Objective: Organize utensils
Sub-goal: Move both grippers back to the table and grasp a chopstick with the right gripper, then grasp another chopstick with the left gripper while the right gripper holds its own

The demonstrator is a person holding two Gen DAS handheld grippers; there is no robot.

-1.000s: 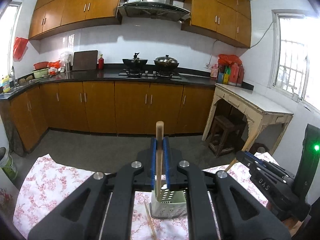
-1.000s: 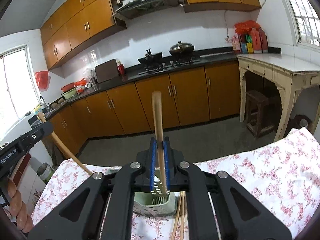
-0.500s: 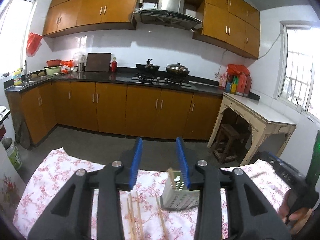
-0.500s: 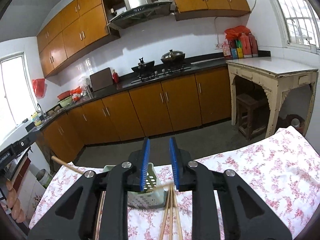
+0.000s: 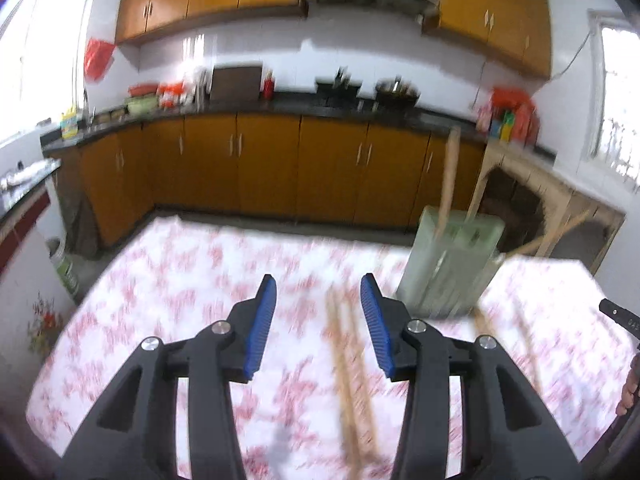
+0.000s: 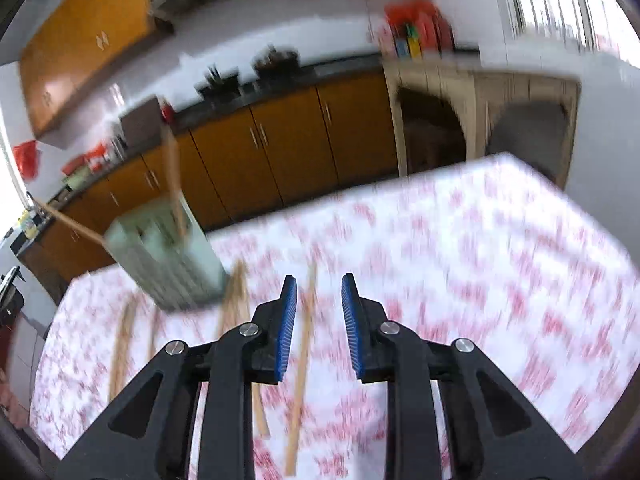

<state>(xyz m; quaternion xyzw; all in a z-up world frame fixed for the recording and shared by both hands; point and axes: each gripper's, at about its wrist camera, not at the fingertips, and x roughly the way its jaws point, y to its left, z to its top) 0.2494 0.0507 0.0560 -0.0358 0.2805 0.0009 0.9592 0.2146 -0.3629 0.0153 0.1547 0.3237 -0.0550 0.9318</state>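
Both your grippers are empty with jaws opening: left gripper (image 5: pixel 318 322) straddles loose chopsticks (image 5: pixel 352 380), right gripper (image 6: pixel 318 320) sits beside another chopstick (image 6: pixel 302 360); holder (image 5: pixel 452 264) ahead so drops stay short.

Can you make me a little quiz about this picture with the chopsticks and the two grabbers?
1. True or false: the left gripper has a chopstick pinched in it.
2. Where do some chopsticks stand? A) in the holder B) in a pot C) in a drawer
3. Fill in: more chopsticks lie on the flowery ____.

Key: 1 false, its jaws are opening with nothing in them. 2 A. 3 tablecloth.
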